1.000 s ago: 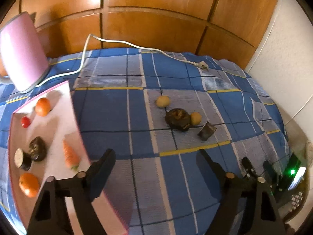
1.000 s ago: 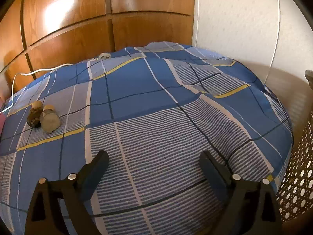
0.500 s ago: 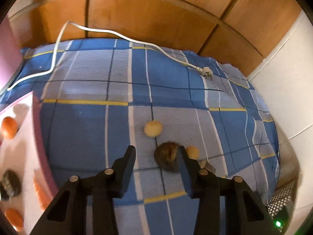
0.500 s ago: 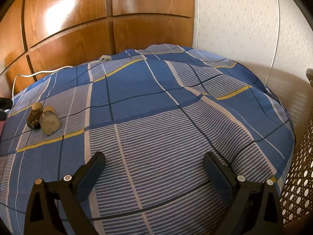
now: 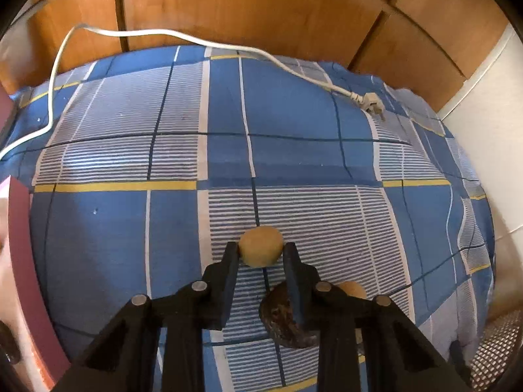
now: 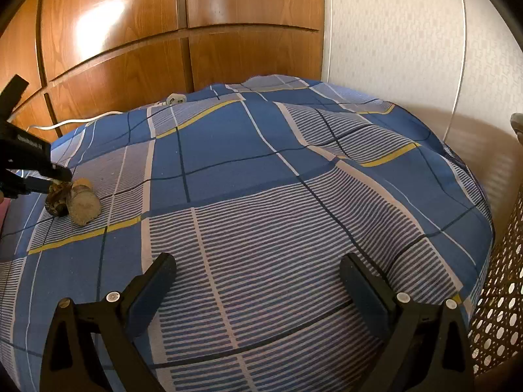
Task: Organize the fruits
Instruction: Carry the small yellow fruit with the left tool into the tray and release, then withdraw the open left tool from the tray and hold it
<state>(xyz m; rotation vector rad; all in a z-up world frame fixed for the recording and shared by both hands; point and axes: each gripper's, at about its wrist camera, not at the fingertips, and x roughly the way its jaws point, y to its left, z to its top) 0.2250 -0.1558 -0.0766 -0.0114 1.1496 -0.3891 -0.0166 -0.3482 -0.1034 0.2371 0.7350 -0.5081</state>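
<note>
Contact is being made at the near end of the left wrist view: the left gripper [image 5: 260, 253] is being held with its jaws pinched on a small tan round fruit [image 5: 260, 245], which is being pressed from both sides while resting on the blue checked bedspread [image 5: 294, 150]. A second ago the jaws were being carried wide above the cloth with this fruit well ahead; since then they have been brought down over it and drawn together, so a pickup is judged to be under way. Just beside the right finger, a dark knobbly fruit [image 5: 284, 321] and a second tan fruit [image 5: 351, 289] are being left on the cloth. At the left edge, the rim of a pink tray [image 5: 24, 245] is being shown, likely the place where the fruit is to be set. Farther off, a white cable with plug [image 5: 371, 103] is lying across the bedspread. The right gripper [image 6: 258, 282] is being kept spread over bare cloth, nothing between its jaws, unmoved.
</note>
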